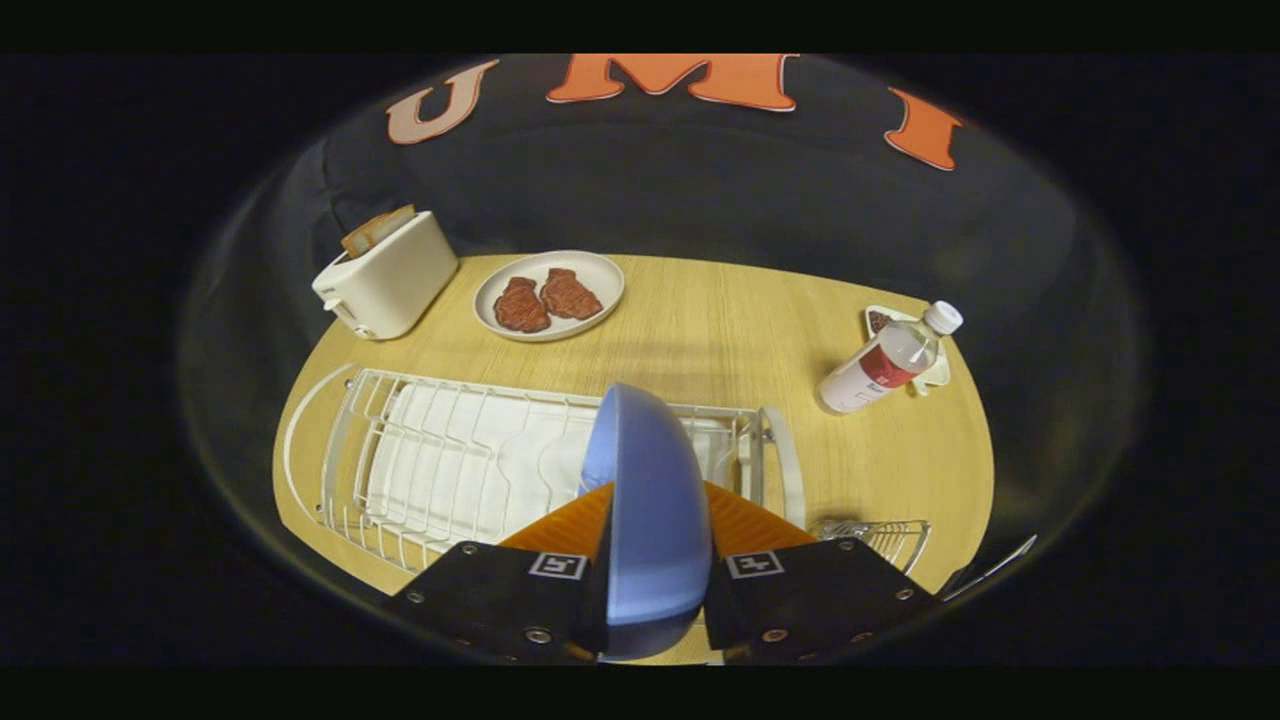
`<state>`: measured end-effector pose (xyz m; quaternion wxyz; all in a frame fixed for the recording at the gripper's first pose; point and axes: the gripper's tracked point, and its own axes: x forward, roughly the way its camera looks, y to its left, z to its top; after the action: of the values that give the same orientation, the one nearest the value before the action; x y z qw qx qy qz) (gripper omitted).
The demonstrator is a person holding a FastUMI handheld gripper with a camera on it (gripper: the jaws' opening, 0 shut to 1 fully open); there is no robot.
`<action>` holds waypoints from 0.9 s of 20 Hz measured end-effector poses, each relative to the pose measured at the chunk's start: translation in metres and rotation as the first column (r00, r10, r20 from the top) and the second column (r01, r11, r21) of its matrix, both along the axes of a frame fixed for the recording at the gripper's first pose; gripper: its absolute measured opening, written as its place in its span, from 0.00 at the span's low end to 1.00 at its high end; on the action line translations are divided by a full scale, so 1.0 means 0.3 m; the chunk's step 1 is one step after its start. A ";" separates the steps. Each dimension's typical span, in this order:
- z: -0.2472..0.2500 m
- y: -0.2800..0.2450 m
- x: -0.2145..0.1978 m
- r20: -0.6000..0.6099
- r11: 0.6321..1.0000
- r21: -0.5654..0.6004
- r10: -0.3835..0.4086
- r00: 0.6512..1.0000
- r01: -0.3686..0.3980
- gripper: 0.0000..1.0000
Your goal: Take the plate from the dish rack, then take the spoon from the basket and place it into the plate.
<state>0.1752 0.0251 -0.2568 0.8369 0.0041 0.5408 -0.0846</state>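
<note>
The gripper (pixel 652 520) is closed on the blue plate (pixel 648 500), which is held on edge between both fingers.

The plate is seen upright over the white wire dish rack (pixel 450 465), which is set on the wooden table (pixel 720 330). A small wire basket (pixel 885 540) is found just beside the rack's end, near one finger. Beyond the rack, a white plate with two red pieces of meat (pixel 548 295) is placed beside a white toaster (pixel 385 280); well apart from these, a bottle (pixel 885 362) is laid on a small tray (pixel 935 370).
</note>
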 end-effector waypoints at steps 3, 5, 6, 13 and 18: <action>0.062 -0.045 0.031 0.040 0.995 -0.099 0.007 0.999 -0.003 0.31; 0.101 -0.046 0.036 0.055 0.993 -0.117 0.024 0.998 -0.018 0.31; 0.122 -0.035 0.028 0.066 0.995 -0.103 0.023 0.998 -0.017 0.30; 0.317 -0.022 -0.064 0.182 0.994 -0.083 0.079 0.980 -0.064 0.30; 0.390 -0.012 -0.197 0.239 0.991 -0.083 0.125 0.963 -0.108 0.30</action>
<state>0.1163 0.0214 -0.1399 0.9002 -0.0462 0.4299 -0.0527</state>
